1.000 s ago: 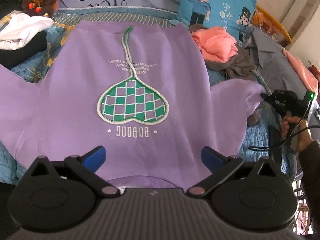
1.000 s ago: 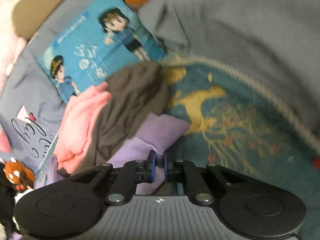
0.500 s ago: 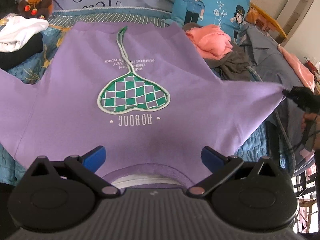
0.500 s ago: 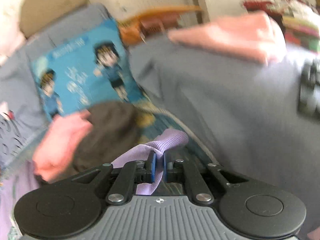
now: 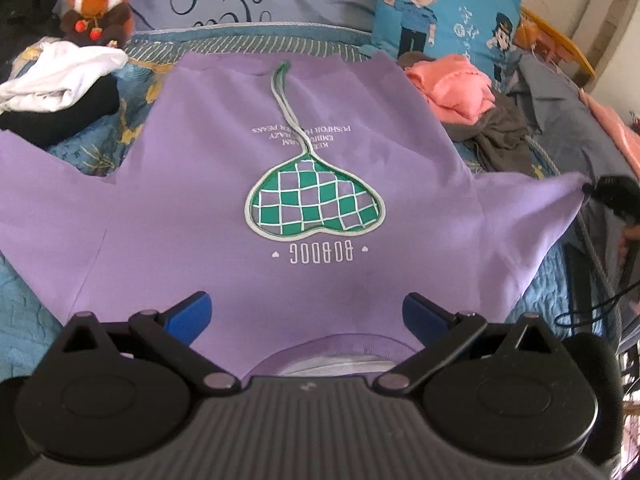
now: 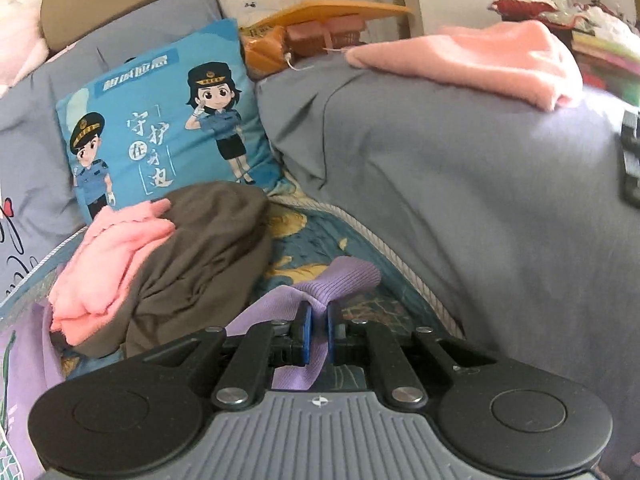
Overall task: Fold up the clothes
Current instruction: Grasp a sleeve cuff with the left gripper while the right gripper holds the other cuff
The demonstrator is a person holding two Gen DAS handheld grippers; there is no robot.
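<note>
A: My left gripper [image 5: 306, 312]: black linkage arms, silver pivot screws, blue pads [image 5: 191, 316], two round black housings, grey ribbed body with a small mark at centre.

B: Right one the same?

A: I read the right gripper [image 6: 318, 330] as the same build: black arms, silver screws, blue pads [image 6: 306, 326], ribbed grey body, small cross-in-circle mark. From the left camera it shows as a black block at the frame edge.

B: Cables?

A: Thin black cable [image 5: 592, 314] looping at the lower right. Hand mostly hidden.
</note>
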